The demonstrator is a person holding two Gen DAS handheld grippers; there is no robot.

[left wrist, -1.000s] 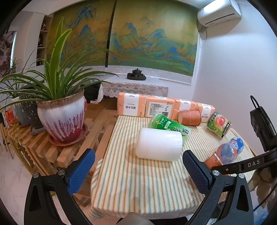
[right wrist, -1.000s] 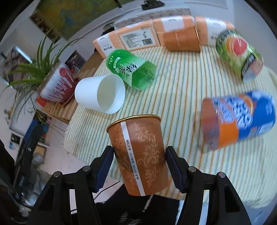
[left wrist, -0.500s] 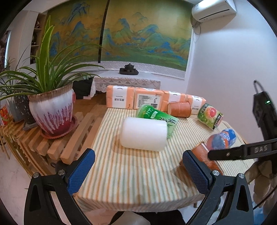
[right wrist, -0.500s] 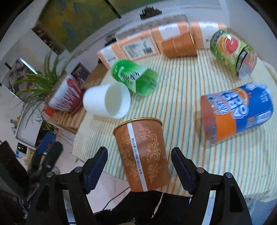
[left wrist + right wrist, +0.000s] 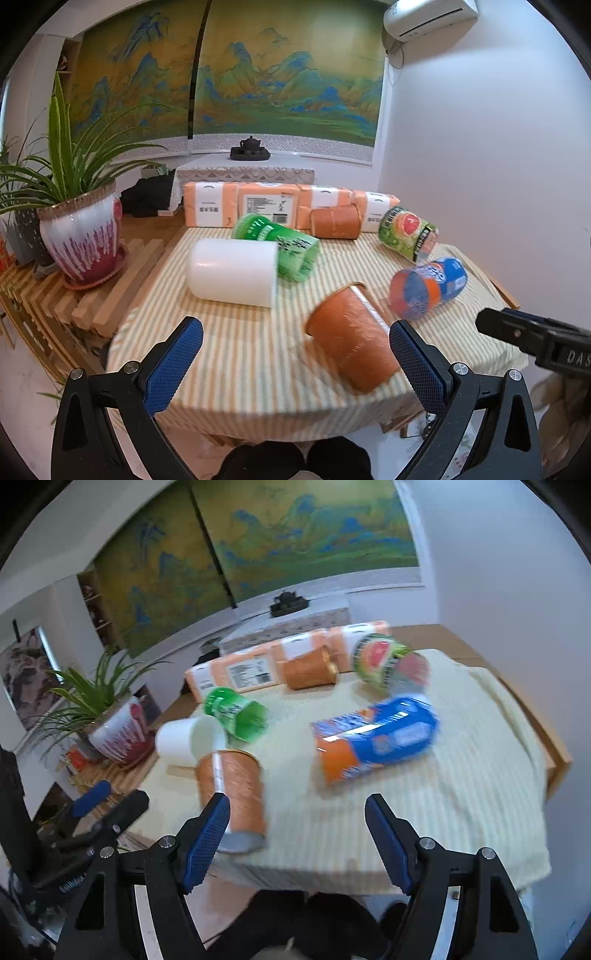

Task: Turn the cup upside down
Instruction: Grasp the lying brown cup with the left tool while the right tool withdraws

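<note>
A brown patterned paper cup (image 5: 352, 341) lies on its side near the front edge of the striped table (image 5: 240, 354), blurred, with its gold rim towards the back. It also shows in the right wrist view (image 5: 232, 794), just left of my right gripper (image 5: 297, 834), which is open and empty and pulled back from it. My left gripper (image 5: 293, 358) is open and empty at the table's front, with the cup close inside its right finger (image 5: 415, 363).
Several other cups lie on their sides: white (image 5: 232, 273), green (image 5: 280, 245), blue-orange (image 5: 428, 286), grapefruit-print (image 5: 406, 232) and another brown one (image 5: 334, 221). Orange tissue packs (image 5: 266, 208) line the back edge. A potted plant (image 5: 83, 236) stands on slats at left.
My right gripper opened, let go of the brown cup and drew back; the cup now lies tipped on the table. The left gripper pulled back and turned right.
</note>
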